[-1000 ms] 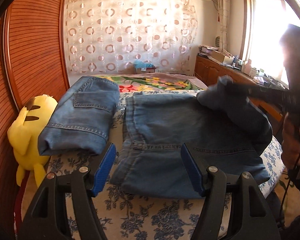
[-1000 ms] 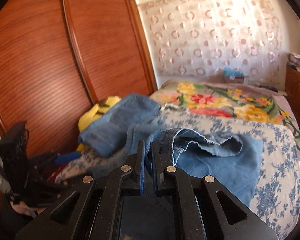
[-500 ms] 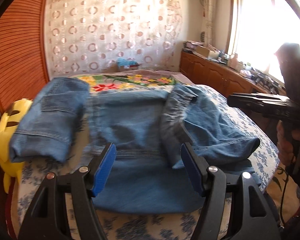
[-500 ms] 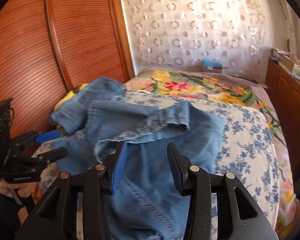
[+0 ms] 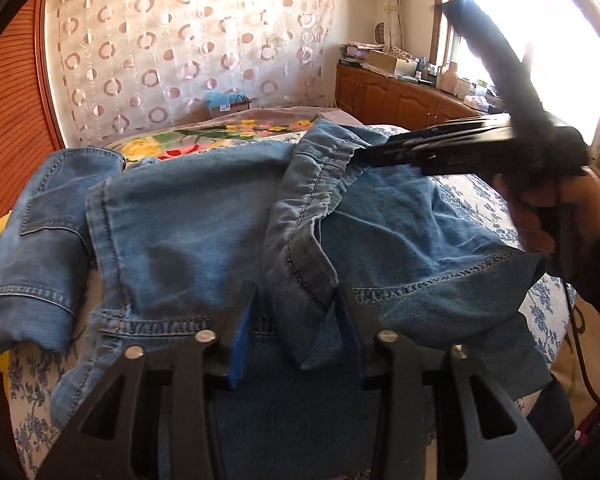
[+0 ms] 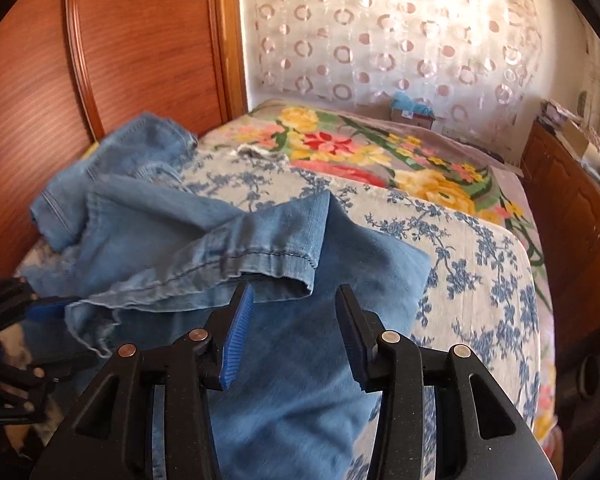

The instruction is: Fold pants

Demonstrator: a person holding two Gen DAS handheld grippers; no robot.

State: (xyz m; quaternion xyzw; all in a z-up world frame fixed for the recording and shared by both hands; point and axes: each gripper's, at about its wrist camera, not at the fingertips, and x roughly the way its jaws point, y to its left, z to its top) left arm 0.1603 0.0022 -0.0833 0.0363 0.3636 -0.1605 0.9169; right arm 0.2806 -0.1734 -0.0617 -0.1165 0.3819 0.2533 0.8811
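Light blue jeans [image 5: 196, 220] lie spread on the bed, one leg [image 5: 308, 200] folded back across them. My left gripper [image 5: 296, 304] hangs low over the near edge. Its jaws are closing around the end of that folded leg, and the pads do not visibly press on it. My right gripper [image 6: 294, 292] is open just above the denim [image 6: 300, 360], with the leg's hem [image 6: 276, 256] beyond its tips and nothing between the fingers. In the left wrist view the right gripper [image 5: 370, 156] reaches in from the right, held by a hand [image 5: 548, 208]. The left gripper [image 6: 60, 308] shows at the right wrist view's left edge.
A second pair of jeans [image 5: 40, 240] lies folded at the left of the bed [image 5: 480, 208], near the wooden wardrobe [image 6: 120, 60]. A flowered blanket [image 6: 360, 152] covers the far half. Wooden cabinets [image 5: 400, 100] with clutter run along the window side.
My right gripper opened and let go of the leg, which now lies folded over the jeans. Both grippers came down closer to the denim. The left jaws narrowed around the leg's end.
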